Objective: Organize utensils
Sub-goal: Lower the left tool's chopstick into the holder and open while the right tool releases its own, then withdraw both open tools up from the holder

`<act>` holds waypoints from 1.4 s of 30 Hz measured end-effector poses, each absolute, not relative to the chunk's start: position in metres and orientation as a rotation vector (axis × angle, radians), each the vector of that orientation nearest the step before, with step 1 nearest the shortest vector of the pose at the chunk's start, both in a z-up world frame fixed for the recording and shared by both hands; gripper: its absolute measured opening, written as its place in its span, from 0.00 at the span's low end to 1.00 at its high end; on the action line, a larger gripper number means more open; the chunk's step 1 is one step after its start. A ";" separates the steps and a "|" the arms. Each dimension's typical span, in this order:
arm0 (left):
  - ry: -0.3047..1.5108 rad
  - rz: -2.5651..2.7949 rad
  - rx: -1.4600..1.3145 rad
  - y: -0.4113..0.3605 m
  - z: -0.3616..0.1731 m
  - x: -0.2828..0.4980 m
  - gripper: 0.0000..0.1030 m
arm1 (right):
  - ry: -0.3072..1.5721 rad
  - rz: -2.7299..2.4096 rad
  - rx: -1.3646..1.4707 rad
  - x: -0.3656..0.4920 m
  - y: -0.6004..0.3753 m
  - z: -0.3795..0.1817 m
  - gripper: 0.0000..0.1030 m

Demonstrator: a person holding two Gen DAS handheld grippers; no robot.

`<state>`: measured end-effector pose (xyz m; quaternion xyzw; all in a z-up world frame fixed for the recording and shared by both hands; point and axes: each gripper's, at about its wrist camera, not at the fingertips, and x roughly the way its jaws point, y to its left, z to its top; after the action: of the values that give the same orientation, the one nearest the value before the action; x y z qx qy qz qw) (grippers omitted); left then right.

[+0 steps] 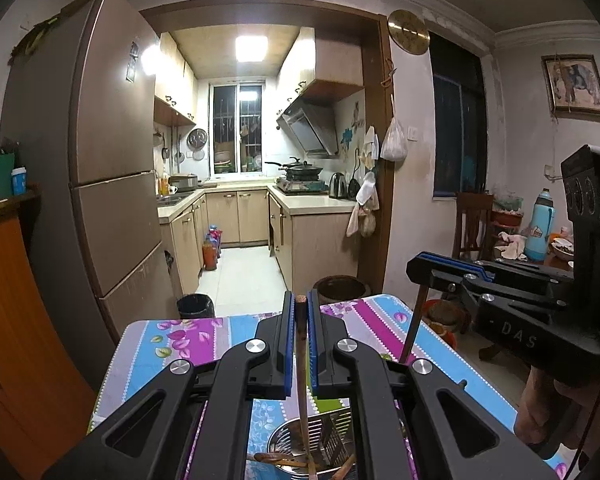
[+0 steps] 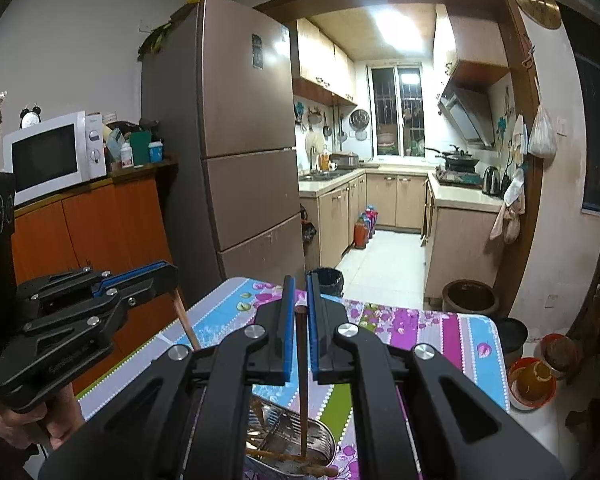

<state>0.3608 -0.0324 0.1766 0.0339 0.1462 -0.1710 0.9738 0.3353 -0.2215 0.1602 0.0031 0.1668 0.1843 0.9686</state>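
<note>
I find the left gripper closed on a wooden chopstick, low in the centre of the left wrist frame. The blue pads press the stick from both sides near its top end, and it hangs down between them, roughly upright. Its lower end reaches into a perforated metal utensil basket at the bottom centre of that frame. Other wooden utensils lie inside the basket; I cannot tell them apart.

The right gripper is likewise clamped on a second chopstick, low in the centre of the right wrist frame. That stick also hangs near upright, with its lower tip inside the same basket at the bottom centre.

Each gripper shows in the other's view. The right one sits at the middle right of the left wrist frame, its stick slanting down from the jaws. The left one sits at the middle left of the right wrist frame, held by a hand at the lower left.

The basket stands on a table with a striped floral cloth, filling the lower half of both frames. Beyond it I note a brown refrigerator and a white microwave at the middle left.
</note>
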 end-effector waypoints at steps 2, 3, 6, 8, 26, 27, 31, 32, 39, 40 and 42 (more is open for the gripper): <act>0.300 -0.345 0.070 -0.032 0.175 0.363 0.07 | 0.346 0.373 0.012 0.337 -0.223 0.157 0.04; 0.301 -0.343 0.073 -0.032 0.174 0.363 0.07 | 0.347 0.373 0.017 0.337 -0.224 0.156 0.05; 0.307 -0.337 0.076 -0.032 0.172 0.364 0.07 | 0.349 0.372 0.022 0.337 -0.225 0.155 0.05; 0.309 -0.334 0.073 -0.031 0.172 0.367 0.07 | 0.348 0.371 0.022 0.336 -0.226 0.155 0.05; 0.297 -0.294 0.072 -0.032 0.172 0.363 0.22 | 0.309 0.360 0.039 0.321 -0.235 0.162 0.31; 0.295 -0.294 0.072 -0.031 0.173 0.362 0.23 | 0.307 0.360 0.040 0.319 -0.236 0.162 0.31; 0.284 -0.291 0.076 -0.029 0.176 0.351 0.29 | 0.300 0.360 0.040 0.311 -0.238 0.165 0.35; 0.280 -0.291 0.077 -0.028 0.176 0.348 0.30 | 0.297 0.359 0.040 0.308 -0.239 0.166 0.36; 0.259 -0.288 0.063 -0.022 0.185 0.316 0.38 | 0.273 0.358 0.044 0.278 -0.243 0.177 0.44; 0.255 -0.289 0.061 -0.021 0.185 0.311 0.41 | 0.266 0.360 0.042 0.269 -0.243 0.179 0.45; 0.245 -0.288 0.063 -0.019 0.185 0.297 0.47 | 0.257 0.364 0.040 0.255 -0.244 0.182 0.49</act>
<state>0.2971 -0.0189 0.1850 0.0311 0.1218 -0.1433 0.9817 0.2549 -0.2440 0.1820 0.0196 0.1272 0.1807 0.9751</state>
